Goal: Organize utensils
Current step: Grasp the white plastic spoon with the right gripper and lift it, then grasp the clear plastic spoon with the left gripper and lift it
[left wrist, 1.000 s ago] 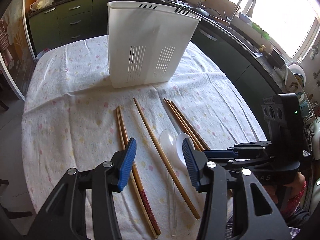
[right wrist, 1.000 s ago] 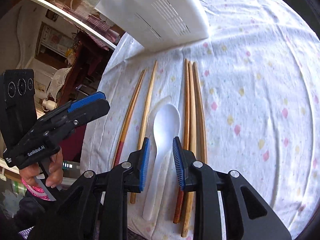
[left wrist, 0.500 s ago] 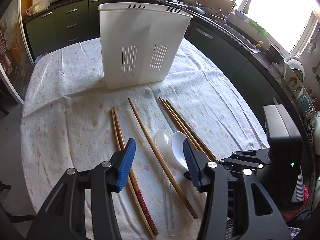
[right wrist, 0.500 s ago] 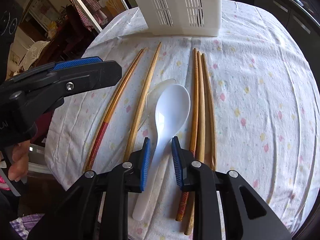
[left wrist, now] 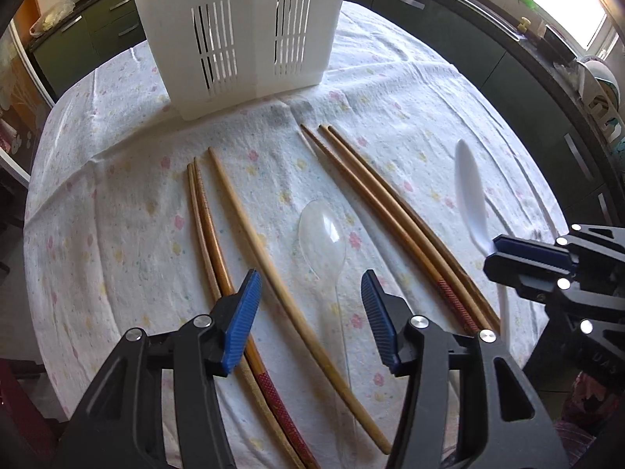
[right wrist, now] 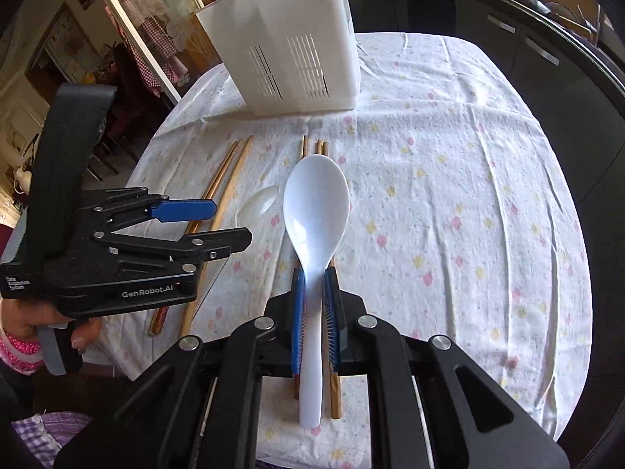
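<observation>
Chopsticks [left wrist: 230, 226] we see before the white caddy [left wrist: 238, 27], clear spoon [left wrist: 322, 234] between them, our right gripper [right wrist: 312, 312] closing, pinching the white spoon [right wrist: 316, 211], left gripper [left wrist: 308, 312] spreading, empty.

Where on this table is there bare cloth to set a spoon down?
Free: the tablecloth right of the three chopsticks, and the strip left of the chopstick pair. Crowded: the middle, from that pair across the clear spoon, up to the white holder.

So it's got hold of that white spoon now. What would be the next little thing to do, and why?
Probably carry the white spoon up and over toward the white slotted holder at the far end of the table. The right gripper is closing on its handle, the spoon looks lifted clear of the chopsticks, and the holder stands upright ahead.
</observation>
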The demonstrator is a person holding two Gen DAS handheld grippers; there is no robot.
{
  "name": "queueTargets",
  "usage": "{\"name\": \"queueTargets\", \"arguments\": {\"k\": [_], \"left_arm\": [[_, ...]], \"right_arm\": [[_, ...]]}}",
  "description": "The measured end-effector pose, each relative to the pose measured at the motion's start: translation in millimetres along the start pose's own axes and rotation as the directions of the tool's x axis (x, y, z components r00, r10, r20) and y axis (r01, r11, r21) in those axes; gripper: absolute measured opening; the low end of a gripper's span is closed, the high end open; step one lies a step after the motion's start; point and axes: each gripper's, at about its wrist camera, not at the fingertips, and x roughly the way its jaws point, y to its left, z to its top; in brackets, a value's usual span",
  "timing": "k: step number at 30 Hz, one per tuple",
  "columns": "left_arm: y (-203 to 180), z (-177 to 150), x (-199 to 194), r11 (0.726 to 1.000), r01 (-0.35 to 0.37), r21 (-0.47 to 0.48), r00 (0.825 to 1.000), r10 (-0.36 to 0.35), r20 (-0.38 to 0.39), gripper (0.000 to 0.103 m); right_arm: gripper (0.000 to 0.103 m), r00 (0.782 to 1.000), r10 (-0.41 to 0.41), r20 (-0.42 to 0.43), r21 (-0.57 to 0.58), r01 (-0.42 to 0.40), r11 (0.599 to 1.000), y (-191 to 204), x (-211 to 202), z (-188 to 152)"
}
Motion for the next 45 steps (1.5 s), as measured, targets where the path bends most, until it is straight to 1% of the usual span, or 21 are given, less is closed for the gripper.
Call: {"name": "queueTargets", "arguments": {"k": [5,10,13,17,19,21,22,23,24,25,26,29,35,37,38,39,40,41,43,44,45], "left_arm": [[11.7,-2.8,-2.4,0.999,-0.048,-0.013,0.998,0.048,-0.033,0.051],[8.8,0.0,-4.1,0.996,-0.088,0.003,0.995,0.088,-0.050,0.053],[2.8,1.7,-5.2,0.993,-0.115,0.020,0.992,0.116,-0.053,0.062],[-2.3,3.0,3.4,0.985,-0.172,0.032,0.980,0.174,-0.092,0.065],[-4.5,3.4,4.7,0.982,-0.184,0.035,0.978,0.187,-0.095,0.066],[-3.5,2.8,3.2,0.983,-0.182,0.017,0.978,0.183,-0.101,0.063],[-4.3,3.1,2.4,0.982,-0.186,0.013,0.978,0.186,-0.097,0.059],[-5.8,3.5,1.3,0.985,-0.169,0.013,0.981,0.170,-0.092,0.046],[-6.6,3.3,0.7,0.989,-0.150,0.006,0.984,0.150,-0.096,0.028],[-8.4,4.3,0.8,0.991,-0.134,-0.002,0.986,0.133,-0.105,0.021],[-9.4,5.1,1.3,0.991,-0.133,0.001,0.985,0.132,-0.108,0.017],[-10.9,6.0,1.7,0.991,-0.130,0.000,0.986,0.130,-0.107,0.017],[-1.1,9.8,-3.1,0.994,-0.101,-0.035,0.990,0.097,-0.105,0.011],[0.4,11.0,-3.0,0.995,-0.098,-0.034,0.989,0.093,-0.116,0.011],[2.0,11.7,-2.5,0.994,-0.099,-0.036,0.988,0.094,-0.123,0.017],[5.4,13.0,-2.1,0.993,-0.107,-0.043,0.987,0.101,-0.124,0.035],[7.6,12.7,-4.1,0.993,-0.107,-0.049,0.988,0.101,-0.115,0.043],[7.5,12.7,-6.4,0.993,-0.110,-0.049,0.989,0.104,-0.103,0.045],[6.1,11.9,-10.8,0.994,-0.103,-0.045,0.991,0.098,-0.088,0.041],[5.4,11.1,-13.3,0.995,-0.093,-0.045,0.992,0.089,-0.084,0.029],[3.7,11.0,-14.3,0.995,-0.086,-0.040,0.993,0.082,-0.088,0.021]], "right_arm": [[0.011,1.000,0.019,0.011,0.003,-0.019,1.000,-0.9,-5.7,1.2],[0.011,1.000,0.023,0.017,0.005,-0.023,1.000,-1.2,-7.4,1.8],[0.011,1.000,0.026,0.015,0.011,-0.026,1.000,-2.7,-7.1,2.4],[0.011,0.999,0.036,0.020,0.004,-0.036,0.999,-0.7,-7.0,3.9],[0.011,0.999,0.047,0.023,0.004,-0.047,0.999,0.0,-8.2,4.1],[0.011,0.998,0.053,0.026,0.005,-0.054,0.999,-0.8,-9.2,4.9],[0.011,0.998,0.055,0.027,0.007,-0.055,0.998,-1.0,-9.7,5.3],[0.011,0.998,0.057,0.029,0.009,-0.058,0.998,-1.4,-10.7,5.5],[0.011,0.998,0.061,0.031,0.012,-0.061,0.998,-1.9,-10.8,5.7],[0.011,0.997,0.063,0.033,0.014,-0.064,0.998,-2.7,-11.9,5.8],[0.011,0.997,0.065,0.036,0.017,-0.065,0.998,-3.6,-12.9,5.5],[0.011,0.997,0.067,0.044,0.025,-0.068,0.997,-5.7,-17.2,4.0],[0.011,0.996,0.072,0.056,0.034,-0.074,0.997,-9.5,-21.0,4.3],[0.011,0.996,0.074,0.057,0.032,-0.076,0.997,-8.6,-21.0,4.5],[0.011,0.995,0.076,0.056,0.030,-0.078,0.996,-8.3,-20.7,4.4],[0.011,0.995,0.078,0.056,0.029,-0.079,0.996,-7.7,-20.7,4.2],[0.011,0.995,0.079,0.056,0.029,-0.081,0.996,-7.4,-20.7,4.1],[0.011,0.995,0.081,0.056,0.029,-0.082,0.996,-7.7,-20.3,4.3],[0.011,0.995,0.081,0.055,0.030,-0.083,0.996,-8.0,-19.2,4.5],[0.011,0.995,0.081,0.054,0.030,-0.082,0.996,-8.0,-18.9,4.8],[0.011,0.995,0.082,0.053,0.030,-0.083,0.996,-7.9,-18.5,5.0]]}}
